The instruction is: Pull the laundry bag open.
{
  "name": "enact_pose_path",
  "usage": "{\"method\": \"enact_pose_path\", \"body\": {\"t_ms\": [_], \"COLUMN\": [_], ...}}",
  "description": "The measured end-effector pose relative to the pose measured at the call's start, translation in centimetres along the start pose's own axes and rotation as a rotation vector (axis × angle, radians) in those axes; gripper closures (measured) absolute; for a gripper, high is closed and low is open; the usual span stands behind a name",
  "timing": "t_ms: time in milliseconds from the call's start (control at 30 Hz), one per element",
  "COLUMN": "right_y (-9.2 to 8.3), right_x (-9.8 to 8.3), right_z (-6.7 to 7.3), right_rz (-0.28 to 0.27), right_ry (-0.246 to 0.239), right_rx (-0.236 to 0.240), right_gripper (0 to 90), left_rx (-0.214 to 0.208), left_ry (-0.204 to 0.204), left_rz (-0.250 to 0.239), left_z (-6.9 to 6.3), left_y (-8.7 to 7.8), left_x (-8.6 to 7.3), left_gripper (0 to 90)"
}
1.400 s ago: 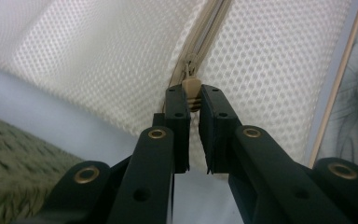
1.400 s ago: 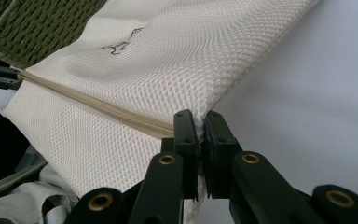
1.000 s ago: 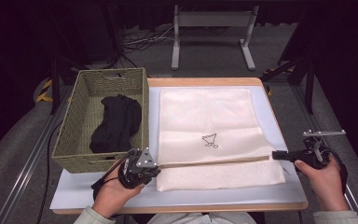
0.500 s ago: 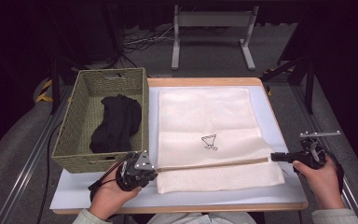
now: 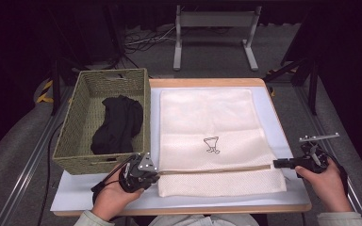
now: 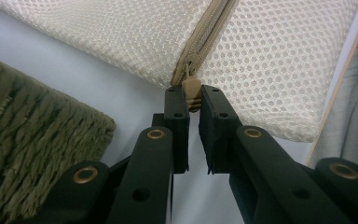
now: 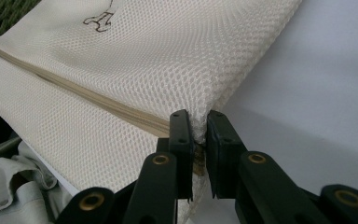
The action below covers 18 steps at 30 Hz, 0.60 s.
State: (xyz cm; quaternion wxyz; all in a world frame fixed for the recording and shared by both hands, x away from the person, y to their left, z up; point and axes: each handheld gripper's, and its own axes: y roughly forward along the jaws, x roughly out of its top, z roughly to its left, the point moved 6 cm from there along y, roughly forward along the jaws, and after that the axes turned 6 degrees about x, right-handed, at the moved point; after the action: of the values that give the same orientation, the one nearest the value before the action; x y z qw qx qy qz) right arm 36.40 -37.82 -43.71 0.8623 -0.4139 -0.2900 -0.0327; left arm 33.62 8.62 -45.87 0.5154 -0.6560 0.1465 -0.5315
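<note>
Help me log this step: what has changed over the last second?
Little moved. The right gripper has just been easing open, with the mesh bag's edge between its jaws. The left gripper keeps its pinch on the zipper pull. Basket and black cloth unchanged.

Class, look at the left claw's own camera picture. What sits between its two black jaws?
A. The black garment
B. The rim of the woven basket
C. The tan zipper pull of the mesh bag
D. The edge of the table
C: in the left gripper view the left claw has the tan zipper pull between its jaws, at the end of the zipper of the cream mesh bag.
</note>
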Motion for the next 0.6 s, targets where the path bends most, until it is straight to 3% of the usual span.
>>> {"method": "enact_pose_path", "body": {"t_ms": [100,167,267,400,600], "right_y": [0.0,0.1,0.2,0.0,-0.9], "right_x": [-0.1,-0.1,-0.2,-0.4,-0.4], "right_z": [0.0,0.0,0.0,0.0,-0.4], "right_rz": [0.01,0.013,0.022,0.025,0.002], "right_ry": [-0.007,-0.008,-0.01,-0.011,-0.007], "right_rx": [-0.008,-0.012,-0.014,-0.037,-0.067], "right_gripper": [80.3,80.2,78.7,74.8,70.9], "left_rx": [0.006,0.035,0.02,0.012,0.008], "left_ry": [-0.002,0.012,0.018,-0.004,-0.026], "left_rz": [-0.012,-0.022,-0.044,-0.088,-0.149], "left_z": [0.0,0.1,-0.2,-0.2,0.0], "left_y": [-0.2,-0.3,-0.7,-1.1,-1.7], "left_x": [0.1,0.3,0.6,0.9,1.2], "left_gripper": [81.0,77.1,71.6,65.5,63.2]}}
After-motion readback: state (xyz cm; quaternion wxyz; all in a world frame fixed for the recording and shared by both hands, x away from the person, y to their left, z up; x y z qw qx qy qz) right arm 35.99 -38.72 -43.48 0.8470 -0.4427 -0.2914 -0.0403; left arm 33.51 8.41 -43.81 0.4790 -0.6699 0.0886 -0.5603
